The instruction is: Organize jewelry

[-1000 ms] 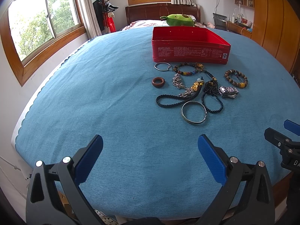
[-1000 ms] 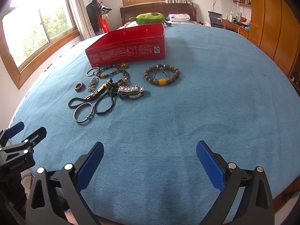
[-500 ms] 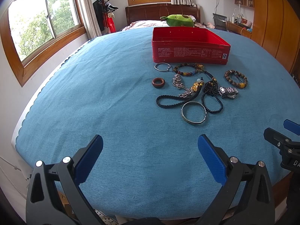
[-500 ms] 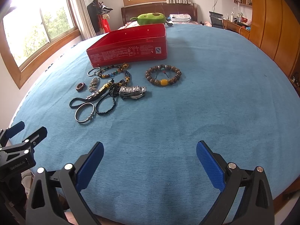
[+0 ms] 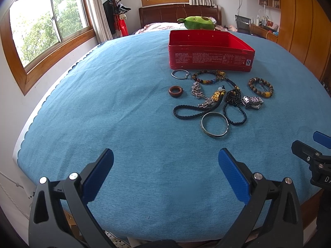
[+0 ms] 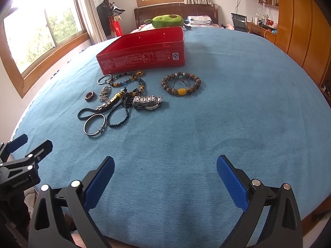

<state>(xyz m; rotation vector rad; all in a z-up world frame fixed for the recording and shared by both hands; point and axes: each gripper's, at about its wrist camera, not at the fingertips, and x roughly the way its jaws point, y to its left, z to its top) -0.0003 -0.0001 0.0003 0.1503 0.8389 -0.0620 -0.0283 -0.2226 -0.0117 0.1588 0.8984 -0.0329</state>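
An open red tin box [image 5: 211, 59] [image 6: 142, 59] stands on a blue cloth. In front of it lies a pile of jewelry: a brown bead bracelet with a yellow bead [image 5: 260, 87] [image 6: 181, 84], a metal watch [image 5: 252, 102] [image 6: 147, 102], a silver bangle [image 5: 215, 124] [image 6: 94, 125], a black bead string [image 5: 234, 111] [image 6: 119, 115], a brown ring [image 5: 175, 91] [image 6: 90, 96], a thin steel ring [image 5: 180, 74] and a coloured bead bracelet [image 5: 208, 76]. My left gripper [image 5: 165, 165] and right gripper [image 6: 165, 171] are open and empty, near the front edge, short of the pile.
The blue cloth [image 5: 103, 103] covers a table with a scalloped left edge. A green plush toy [image 5: 198, 23] lies behind the box. Windows are at left, wooden wardrobes [image 6: 306, 31] at right. The right gripper's body shows at the right of the left wrist view [image 5: 314, 161].
The right gripper has crept slightly forward and toward the jewelry. The left gripper has barely moved. Nothing was picked up.
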